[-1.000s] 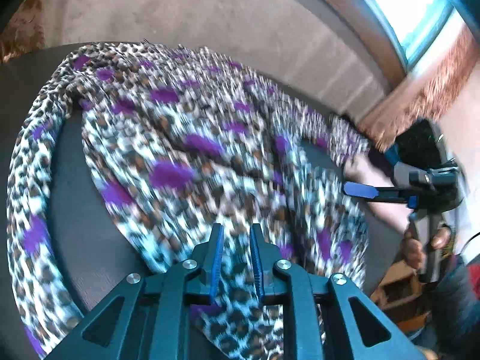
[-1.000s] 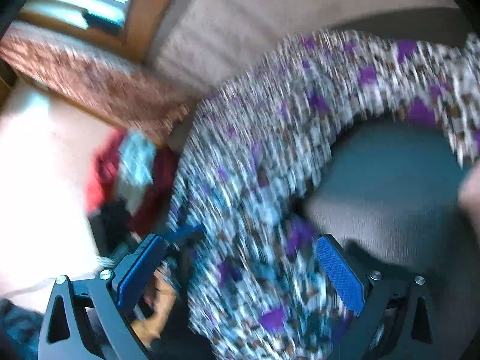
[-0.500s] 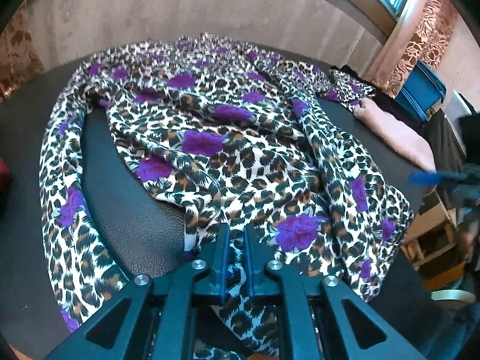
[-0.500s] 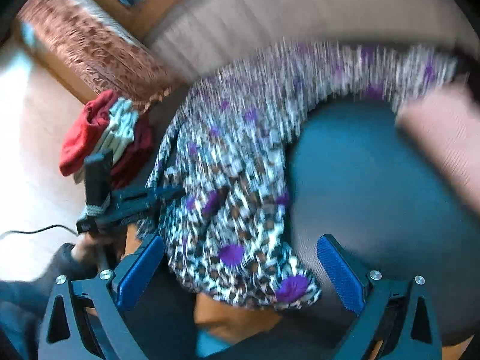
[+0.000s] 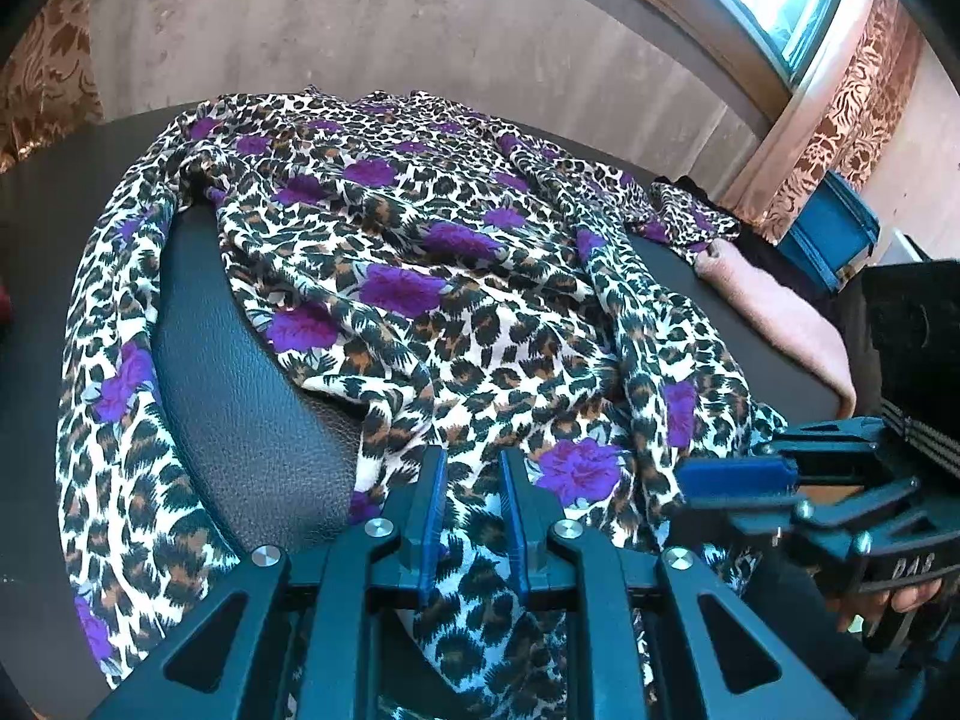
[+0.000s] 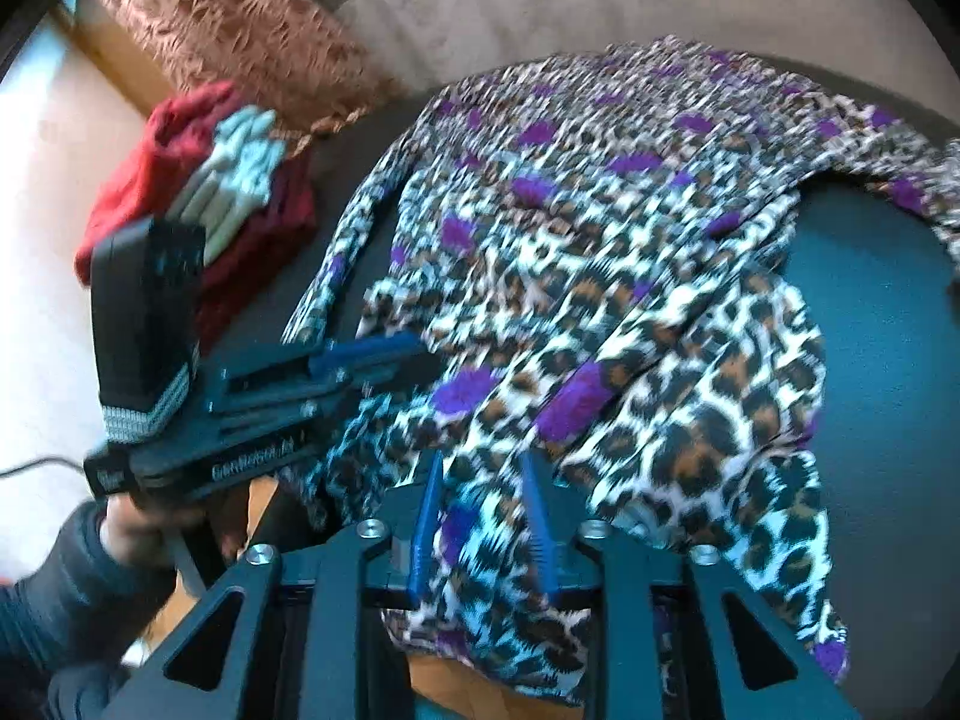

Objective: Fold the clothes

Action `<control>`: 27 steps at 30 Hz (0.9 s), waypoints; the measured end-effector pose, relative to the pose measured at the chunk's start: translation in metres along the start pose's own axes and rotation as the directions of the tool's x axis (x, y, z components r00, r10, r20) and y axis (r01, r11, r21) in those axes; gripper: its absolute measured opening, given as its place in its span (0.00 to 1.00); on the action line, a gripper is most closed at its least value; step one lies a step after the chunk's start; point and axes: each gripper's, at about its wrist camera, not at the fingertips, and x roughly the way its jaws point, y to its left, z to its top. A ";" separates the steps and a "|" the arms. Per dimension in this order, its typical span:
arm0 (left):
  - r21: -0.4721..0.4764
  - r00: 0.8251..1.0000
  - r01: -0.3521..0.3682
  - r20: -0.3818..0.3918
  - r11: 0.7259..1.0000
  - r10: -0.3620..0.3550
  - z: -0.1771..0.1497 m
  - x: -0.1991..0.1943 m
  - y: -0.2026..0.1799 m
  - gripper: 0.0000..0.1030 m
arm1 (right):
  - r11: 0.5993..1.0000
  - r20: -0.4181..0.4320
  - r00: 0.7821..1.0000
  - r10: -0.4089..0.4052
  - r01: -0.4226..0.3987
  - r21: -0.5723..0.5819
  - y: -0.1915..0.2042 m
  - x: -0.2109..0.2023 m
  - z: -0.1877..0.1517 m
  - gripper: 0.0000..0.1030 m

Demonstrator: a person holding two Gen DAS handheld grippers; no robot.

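Spread across the dark table (image 5: pixel 240 420) lies the leopard-print dress (image 5: pixel 420 276), thin and floppy by the look of its many soft wrinkles, so I judge it light, easily bunched and a little slippery (nothing in it to break). At the far left of the table a long narrow strip of the same cloth (image 5: pixel 102 408) curves down along the edge, apart from the main body with bare table between them. The best hold is the near hem, taken at two well-spread points so the cloth stays taut between them. The left gripper (image 5: pixel 471 474) is already at that hem, its jaws narrow with the cloth running between them and now easing apart a little; whether the pads press the cloth I cannot tell. Further right along the same hem, the right gripper (image 6: pixel 480 480) has cloth between its jaws, which are closing on it, and the pads look to be pinching the fabric. The dress runs lengthwise from the near edge of the table toward the far wall, hem nearest the person and the narrower top end farthest away, with one end trailing off to the right beside a pink cloth (image 5: pixel 774 312).
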 end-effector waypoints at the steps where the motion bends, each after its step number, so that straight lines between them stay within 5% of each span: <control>1: 0.009 1.000 -0.001 -0.002 1.000 0.001 0.000 0.000 0.000 0.17 | 1.000 0.018 1.000 -0.005 0.005 -0.001 -0.001 -0.001 0.003 0.02; 4: 0.038 1.000 -0.005 -0.013 0.999 0.005 0.003 0.004 -0.002 0.16 | 0.997 0.066 0.995 -0.076 0.077 -0.021 -0.006 -0.016 0.012 0.02; 7: 0.042 1.000 0.007 -0.031 0.999 -0.006 0.007 0.007 0.001 0.13 | 0.970 0.126 0.964 -0.232 0.240 -0.045 -0.022 -0.056 0.017 0.02; 10: 0.055 0.999 0.013 -0.043 0.998 -0.011 0.011 0.012 0.000 0.11 | 0.912 0.163 0.898 -0.409 0.409 0.034 -0.065 -0.105 0.010 0.02; 13: 0.071 0.998 0.003 -0.057 0.997 0.001 0.011 0.009 -0.001 0.11 | 0.820 0.133 0.810 -0.572 0.557 0.131 -0.114 -0.140 -0.006 0.01; 16: 0.136 0.996 -0.042 -0.072 0.990 0.052 0.010 0.006 -0.007 0.11 | 0.750 0.053 0.761 -0.647 0.622 0.226 -0.150 -0.154 -0.020 0.05; 18: 0.183 0.991 -0.083 -0.083 0.980 0.100 0.009 0.002 -0.010 0.11 | 0.760 0.079 0.775 -0.627 0.587 0.278 -0.156 -0.156 -0.022 0.13; 22: 0.229 0.975 -0.168 -0.105 0.959 0.196 0.008 -0.008 -0.002 0.11 | 0.880 0.158 0.872 -0.463 0.429 0.205 -0.133 -0.123 0.000 0.41; 25: 0.222 0.959 -0.225 -0.121 0.949 0.256 0.009 -0.018 0.014 0.12 | 0.944 0.135 0.936 -0.326 0.316 0.089 -0.106 -0.074 0.015 0.42; 27: 0.209 0.947 -0.265 -0.130 0.941 0.295 0.009 -0.024 0.026 0.12 | 0.963 0.077 0.960 -0.270 0.270 0.015 -0.090 -0.042 0.012 0.45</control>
